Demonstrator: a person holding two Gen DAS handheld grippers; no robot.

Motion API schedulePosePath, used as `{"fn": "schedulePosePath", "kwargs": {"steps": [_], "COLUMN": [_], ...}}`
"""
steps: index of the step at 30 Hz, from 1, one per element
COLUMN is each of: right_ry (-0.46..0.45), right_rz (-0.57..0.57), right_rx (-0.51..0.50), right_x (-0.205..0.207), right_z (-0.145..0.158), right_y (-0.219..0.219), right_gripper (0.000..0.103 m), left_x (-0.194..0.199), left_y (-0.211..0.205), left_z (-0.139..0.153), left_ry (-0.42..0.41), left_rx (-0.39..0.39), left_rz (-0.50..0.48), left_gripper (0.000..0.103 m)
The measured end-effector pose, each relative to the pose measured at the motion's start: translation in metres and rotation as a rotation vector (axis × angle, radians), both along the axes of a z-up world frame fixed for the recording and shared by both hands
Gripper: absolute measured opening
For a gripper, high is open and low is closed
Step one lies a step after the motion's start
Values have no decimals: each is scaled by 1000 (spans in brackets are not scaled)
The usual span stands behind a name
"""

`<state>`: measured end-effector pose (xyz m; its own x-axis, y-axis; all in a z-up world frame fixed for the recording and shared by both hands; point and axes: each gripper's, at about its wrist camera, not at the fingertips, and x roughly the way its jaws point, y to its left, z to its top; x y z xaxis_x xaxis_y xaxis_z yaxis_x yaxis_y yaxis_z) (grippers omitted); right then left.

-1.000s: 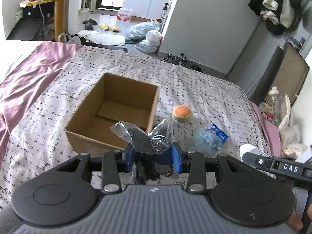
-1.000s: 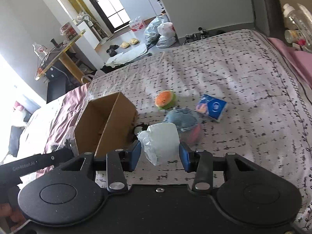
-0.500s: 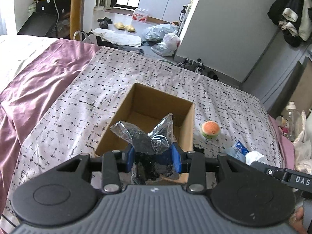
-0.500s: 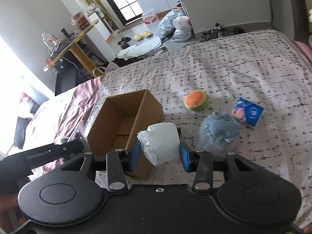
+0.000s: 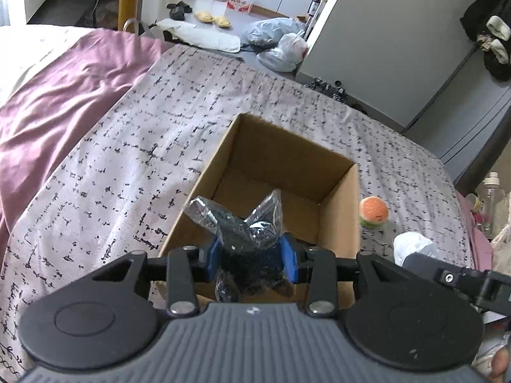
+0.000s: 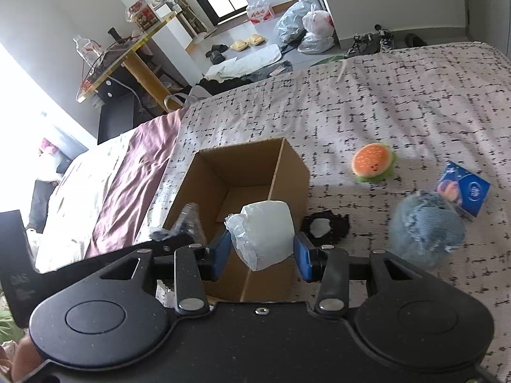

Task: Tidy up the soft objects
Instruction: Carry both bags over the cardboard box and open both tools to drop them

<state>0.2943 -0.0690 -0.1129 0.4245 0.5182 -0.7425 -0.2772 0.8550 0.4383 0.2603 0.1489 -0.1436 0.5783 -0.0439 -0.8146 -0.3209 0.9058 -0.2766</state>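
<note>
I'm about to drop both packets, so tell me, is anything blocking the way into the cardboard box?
Nothing visible does. The cardboard box is open-topped and looks empty. The left gripper holds the black packet over its near edge, and the right gripper holds the white packet above its near right corner.

Home bedroom: bed [image 5: 179,121], slippers [image 5: 212,19].

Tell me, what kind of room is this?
Most likely a bedroom in a small flat. The work happens on a bed with a patterned cover, slippers lie on the floor beyond, and clothes hang by the wall.
</note>
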Motion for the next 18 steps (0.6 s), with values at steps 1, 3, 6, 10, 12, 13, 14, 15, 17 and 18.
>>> {"fn": "schedulePosePath", "kwargs": {"steps": [1,3,6,10,12,13,14,15,17,18], "right_ry": [3,12,22,44,50,56,63,70,77,83], "right_rz": [5,16,33,69,84,86,86,86,87,90], "right_rx": [1,9,15,10,-5,-14,-19,-24,-35,-45], "right_x": [1,3,6,5,3,3,3,3,2,2], "right_z": [0,-2,-5,-12,-17,-20,-22,-25,-29,-30], "right_y": [4,13,26,46,53,55,56,57,58,59], "right_gripper": [43,43,43,43,43,43,43,43,43,44], "left_x": [1,3,2,-6,-11,-14,-16,-18,-21,-24], "left_y": [2,6,11,18,18,18,17,16,16,16], "left_z": [-3,-9,-16,-20,-19,-19,-19,-19,-20,-20], "left_ry": [8,22,52,73,76,80,84,90,93,94], "left_rx": [-4,-28,-46,-101,-115,-122,-129,-134,-147,-152], "left_rz": [5,13,37,72,77,81,82,78,77,89], "left_gripper": [39,39,39,39,39,39,39,39,40,40]}}
